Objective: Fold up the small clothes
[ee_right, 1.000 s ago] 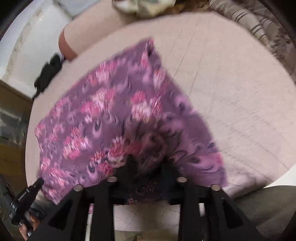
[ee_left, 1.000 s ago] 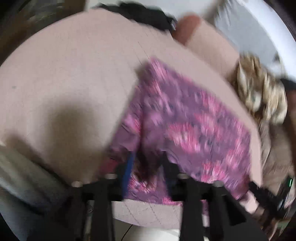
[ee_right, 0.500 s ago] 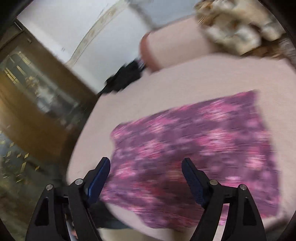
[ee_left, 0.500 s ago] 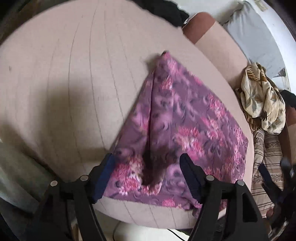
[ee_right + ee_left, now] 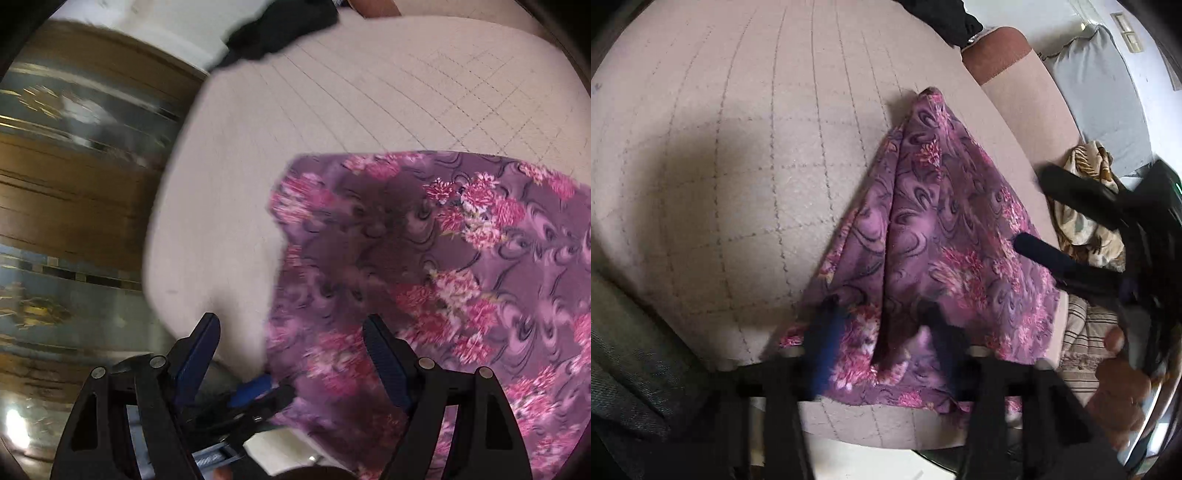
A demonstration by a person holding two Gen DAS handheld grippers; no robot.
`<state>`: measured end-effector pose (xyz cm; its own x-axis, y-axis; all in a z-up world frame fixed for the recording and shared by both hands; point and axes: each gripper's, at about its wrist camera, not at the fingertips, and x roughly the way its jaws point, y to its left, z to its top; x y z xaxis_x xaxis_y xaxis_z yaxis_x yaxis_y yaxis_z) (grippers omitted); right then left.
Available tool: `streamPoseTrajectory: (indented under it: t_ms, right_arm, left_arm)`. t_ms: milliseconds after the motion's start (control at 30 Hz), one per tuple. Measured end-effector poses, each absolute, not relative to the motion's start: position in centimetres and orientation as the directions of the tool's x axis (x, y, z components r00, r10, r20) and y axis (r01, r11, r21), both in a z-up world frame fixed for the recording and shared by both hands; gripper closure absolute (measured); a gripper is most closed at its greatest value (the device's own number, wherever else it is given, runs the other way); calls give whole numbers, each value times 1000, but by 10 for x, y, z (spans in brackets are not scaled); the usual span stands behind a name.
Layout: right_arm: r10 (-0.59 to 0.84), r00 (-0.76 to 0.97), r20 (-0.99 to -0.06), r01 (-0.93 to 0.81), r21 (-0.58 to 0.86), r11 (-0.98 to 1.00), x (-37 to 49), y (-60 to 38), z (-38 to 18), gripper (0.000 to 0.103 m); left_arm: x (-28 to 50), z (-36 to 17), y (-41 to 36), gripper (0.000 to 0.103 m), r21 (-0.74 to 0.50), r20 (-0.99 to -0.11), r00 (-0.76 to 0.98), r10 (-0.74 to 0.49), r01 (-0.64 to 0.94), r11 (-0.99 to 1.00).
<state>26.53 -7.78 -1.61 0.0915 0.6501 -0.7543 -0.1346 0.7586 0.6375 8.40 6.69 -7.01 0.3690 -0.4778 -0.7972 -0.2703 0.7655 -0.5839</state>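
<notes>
Our left gripper (image 5: 882,325) has its two fingers partly closed around a raised fold of the cloth (image 5: 934,236). They are blurry, so we cannot tell if they pinch it or only sit on each side of it. The left finger (image 5: 823,343) shows a blue pad. The fold runs up between the fingers like a ridge, all the way to the far tip of the cloth.

Our right gripper (image 5: 291,354) has its fingers spread wide apart and holds nothing. One blue finger (image 5: 195,350) hangs over the bare bed, the other (image 5: 388,365) over the cloth (image 5: 424,266). In the left view, the right gripper (image 5: 1030,210) comes in from the right side, with its finger tips over the right edge of the cloth.

The cloth is purple with pink flowers. It lies on the bed (image 5: 738,166) near the front edge, and its near edge hangs a little over that edge. The bed cover is pale pink with stitched squares.

Past the cloth there is a pillow (image 5: 1027,96) and a cream scarf (image 5: 1086,206) in a heap — both off to the right. A black thing (image 5: 280,26) lies at the far end of the bed. A wooden cabinet (image 5: 74,177) with glass stands beside the bed.
</notes>
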Motion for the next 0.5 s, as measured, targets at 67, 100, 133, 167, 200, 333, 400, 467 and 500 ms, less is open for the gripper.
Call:
streamPoseTrajectory:
  t_ms: [67,100,133,167,200,333,400,467,500]
  right_arm:
    - [633,40,-773,-134,624,770,275,-65,-23,19]
    - [622,20,-783,-138,614,777,281,-57,-25,19]
    - [603,-21,-798,-153,598,786,287,-44,-29,19]
    - [590,-51,-806,-164,589,791,291,-35,-32,19]
    - [575,-78,-815,-174,579,797,294,-26,-35,19]
    - [464,-131,-876,-236,482,844,306,17,-45,20]
    - [396,-151,-905,-267,424,866,307,29,-50,26]
    - [371,-151,-916,-285,400,871,309,37,-52,27]
    - [371,-148,-917,-283,398,872,311,38,-52,27]
  left_arm:
    - [82,-74,70,93,-633,-766,363,-530,-281,722]
    - [81,-74,72,95,-642,-759,368,-537,-286,711]
    - [80,-74,74,97,-660,-744,378,-551,-288,694]
    - [79,-72,75,97,-678,-727,390,-565,-282,679]
    - [78,-67,75,97,-685,-718,407,-565,-269,677]
    - [70,-47,69,98,-674,-705,460,-541,-196,712]
    - [70,-41,64,97,-623,-733,470,-491,-178,761]
    - [72,-49,63,95,-605,-761,439,-477,-215,767]
    - [73,-53,63,91,-584,-782,423,-457,-244,774]
